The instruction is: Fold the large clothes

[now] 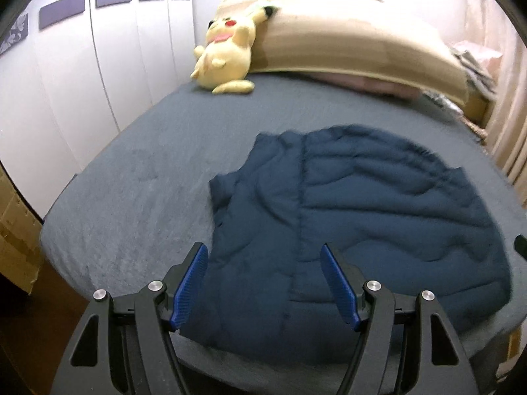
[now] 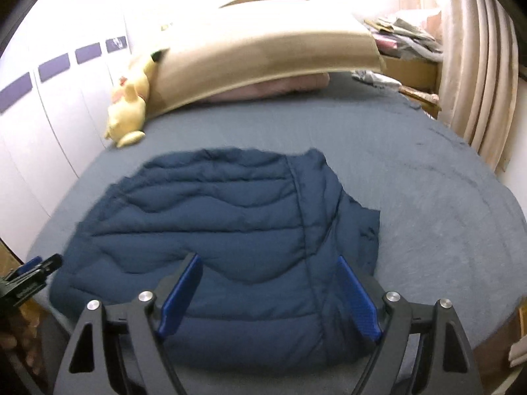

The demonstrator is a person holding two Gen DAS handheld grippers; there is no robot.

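A navy quilted jacket lies spread on the bed, on the grey sheet near the bed's near edge. It lies roughly flat, with wavy stitched bands running across it and a seam running from far to near. In the left wrist view it fills the middle and right of the bed's near half; a smaller flap of the jacket sticks out on its left side. In the right wrist view the same jacket sits centre-left, with the flap on its right side.

The left gripper hovers over the jacket's near left part, its blue-padded fingers wide apart and holding nothing. The right gripper hangs over the jacket's near edge, its fingers also spread apart, with no cloth between them. Whether either touches the fabric cannot be told. In the right wrist view the left gripper's tip shows at the left edge, just beside the jacket's left border.

At the far end of the bed a tan headboard cushion leans, and a yellow plush toy rests against its left end, well apart from the jacket. White wardrobe doors stand along the left, a curtain on the right.
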